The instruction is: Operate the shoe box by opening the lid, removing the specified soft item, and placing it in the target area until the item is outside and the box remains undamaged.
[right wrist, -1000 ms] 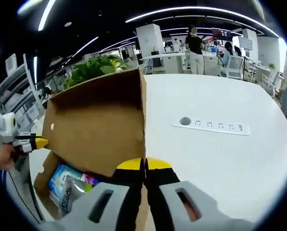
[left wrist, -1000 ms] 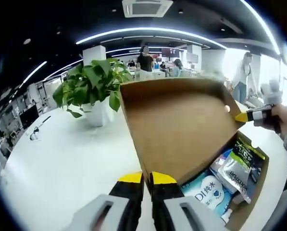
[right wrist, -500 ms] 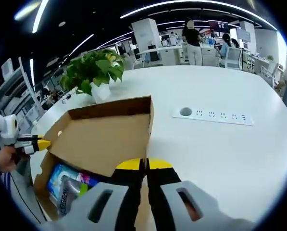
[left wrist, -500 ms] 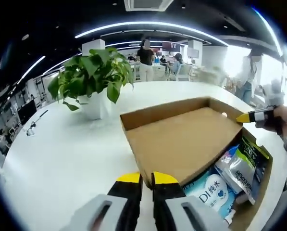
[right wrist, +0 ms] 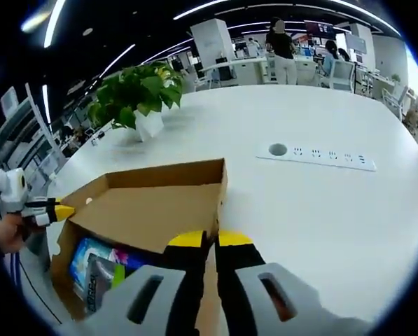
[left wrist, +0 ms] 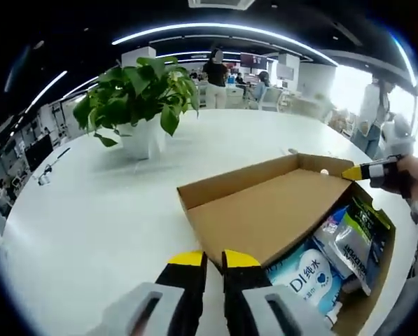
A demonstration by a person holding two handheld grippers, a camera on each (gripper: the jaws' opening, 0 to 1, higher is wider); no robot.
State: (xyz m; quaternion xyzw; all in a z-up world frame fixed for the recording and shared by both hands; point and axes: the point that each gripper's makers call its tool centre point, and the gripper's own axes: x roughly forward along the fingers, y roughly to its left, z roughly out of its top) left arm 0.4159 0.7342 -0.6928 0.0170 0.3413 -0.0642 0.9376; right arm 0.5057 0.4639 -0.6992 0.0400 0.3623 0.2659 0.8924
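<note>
A brown cardboard shoe box (left wrist: 373, 276) stands open on the white table. Its lid (left wrist: 265, 210) is folded back and lies nearly level, inner side up. My left gripper (left wrist: 213, 260) is shut on one front corner of the lid. The right gripper (left wrist: 359, 171) shows at the lid's far corner. In the right gripper view my right gripper (right wrist: 209, 241) is shut on its corner of the lid (right wrist: 145, 206), and the left gripper (right wrist: 54, 209) shows at the left. Inside the box lie a blue wipes pack (left wrist: 303, 273) and a dark green-and-silver pouch (left wrist: 356, 238).
A potted green plant (left wrist: 135, 105) stands on the table (left wrist: 89, 224) beyond the lid. A white power strip (right wrist: 321, 155) is set into the table surface to the right. People stand and sit at desks far behind.
The lid has swung from steeply raised down and back to almost flat, with both grippers still on its corners. The plant and the table behind it have come into sight.
</note>
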